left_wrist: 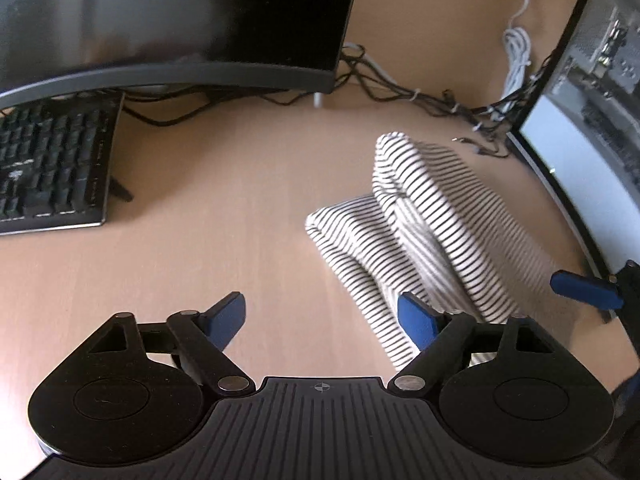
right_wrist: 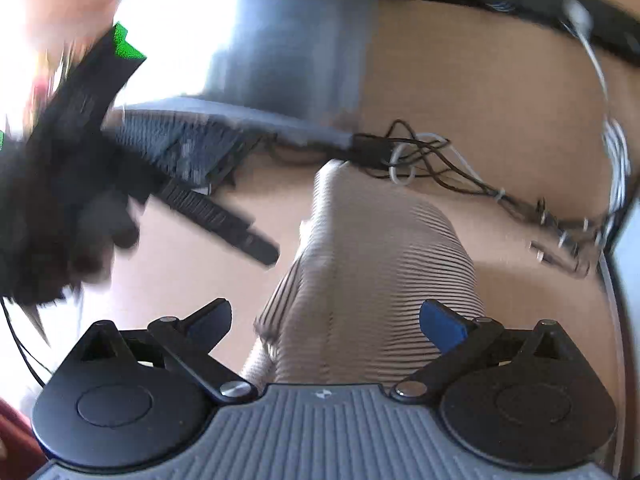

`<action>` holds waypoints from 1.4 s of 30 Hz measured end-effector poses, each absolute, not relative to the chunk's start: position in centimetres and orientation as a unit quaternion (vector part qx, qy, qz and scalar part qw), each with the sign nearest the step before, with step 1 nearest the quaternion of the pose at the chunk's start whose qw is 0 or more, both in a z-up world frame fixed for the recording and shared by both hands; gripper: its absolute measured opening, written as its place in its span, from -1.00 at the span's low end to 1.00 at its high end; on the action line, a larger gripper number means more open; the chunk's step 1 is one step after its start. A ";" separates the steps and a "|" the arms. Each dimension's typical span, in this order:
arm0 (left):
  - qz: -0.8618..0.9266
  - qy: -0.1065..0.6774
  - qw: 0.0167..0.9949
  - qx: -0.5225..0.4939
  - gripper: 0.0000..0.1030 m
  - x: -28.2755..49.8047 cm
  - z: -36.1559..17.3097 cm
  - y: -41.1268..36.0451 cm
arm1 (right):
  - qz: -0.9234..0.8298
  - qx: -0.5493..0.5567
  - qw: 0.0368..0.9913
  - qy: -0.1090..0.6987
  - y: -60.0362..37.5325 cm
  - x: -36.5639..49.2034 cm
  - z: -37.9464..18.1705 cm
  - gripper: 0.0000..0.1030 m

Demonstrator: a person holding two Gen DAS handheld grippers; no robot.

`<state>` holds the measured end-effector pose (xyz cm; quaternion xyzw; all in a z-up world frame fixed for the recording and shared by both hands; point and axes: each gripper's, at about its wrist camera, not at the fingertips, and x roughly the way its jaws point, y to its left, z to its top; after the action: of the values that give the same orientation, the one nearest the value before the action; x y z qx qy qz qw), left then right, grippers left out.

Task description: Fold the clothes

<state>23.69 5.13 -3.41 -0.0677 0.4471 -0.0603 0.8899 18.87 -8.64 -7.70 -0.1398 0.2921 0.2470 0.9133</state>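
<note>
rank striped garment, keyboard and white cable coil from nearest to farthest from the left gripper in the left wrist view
1. striped garment, just right of the left gripper
2. keyboard, far left
3. white cable coil, top right by the wall

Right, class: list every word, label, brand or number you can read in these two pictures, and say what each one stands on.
None can be read.
Keyboard: key legends too small and blurred.
Right monitor: what it shows is too blurred to tell any text.
Left claw body: a small round crosshair mark only, no letters.
Striped garment: no label showing.
</note>
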 end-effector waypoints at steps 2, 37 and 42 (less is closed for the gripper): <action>-0.053 0.447 0.891 -0.057 0.66 23.6 -3.6 5.0 | 0.231 -0.168 0.912 0.295 -7.3 19.1 -9.0 0.88; -0.217 0.496 0.812 -0.219 -0.41 25.3 -7.1 2.4 | 0.214 -0.269 0.925 0.160 -8.7 19.7 -1.3 -0.48; -0.232 0.497 0.800 -0.245 -0.33 24.5 -7.5 3.6 | 0.272 -0.315 0.886 0.204 -6.9 19.6 -3.9 -0.47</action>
<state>24.53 3.61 -7.53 -0.2452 0.4967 -0.2320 0.7996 19.59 -6.86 -3.89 -0.3148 0.2039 0.2716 0.8863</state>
